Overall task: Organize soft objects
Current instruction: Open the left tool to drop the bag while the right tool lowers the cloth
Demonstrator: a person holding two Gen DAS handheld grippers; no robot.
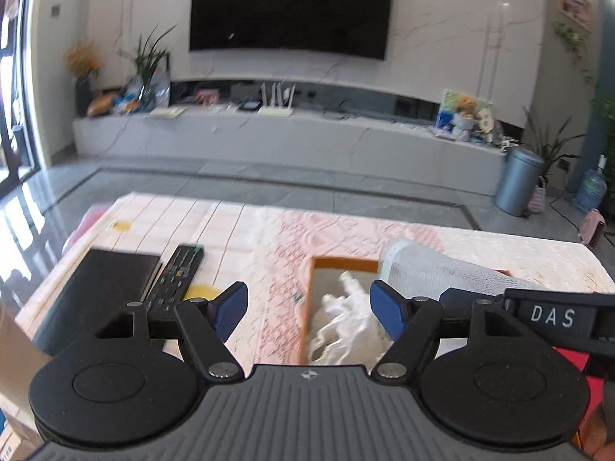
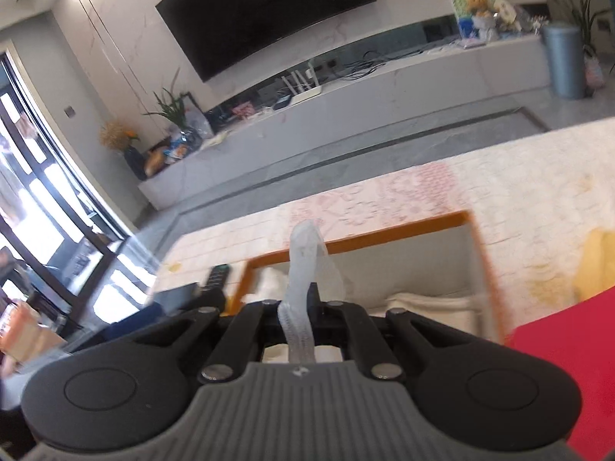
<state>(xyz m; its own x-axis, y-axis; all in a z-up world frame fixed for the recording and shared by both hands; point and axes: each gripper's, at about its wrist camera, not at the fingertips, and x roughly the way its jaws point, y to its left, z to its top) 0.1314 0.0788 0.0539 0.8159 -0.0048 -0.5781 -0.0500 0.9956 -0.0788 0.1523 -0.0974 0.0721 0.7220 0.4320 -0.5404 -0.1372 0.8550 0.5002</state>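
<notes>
An orange-rimmed box (image 1: pixel 307 307) stands on the pink patterned tablecloth (image 1: pixel 269 230). Crumpled white soft material (image 1: pixel 342 326) lies inside it. My left gripper (image 1: pixel 309 307) hovers open over the box's near left side, its blue pads wide apart and touching nothing. A white mesh piece (image 1: pixel 426 269) hangs over the box's right edge. In the right wrist view my right gripper (image 2: pixel 303 299) is shut on that mesh piece (image 2: pixel 307 257), which sticks up between the closed fingers above the box (image 2: pixel 384 232). Folded white cloth (image 2: pixel 426 303) lies in the box.
A black remote (image 1: pixel 180 276) and a black notebook (image 1: pixel 100 292) lie left of the box. A red object (image 2: pixel 569 365) and a yellow item (image 2: pixel 599 265) sit to its right. Beyond the table are grey floor, a low TV bench (image 1: pixel 269 134) and a grey bin (image 1: pixel 519 180).
</notes>
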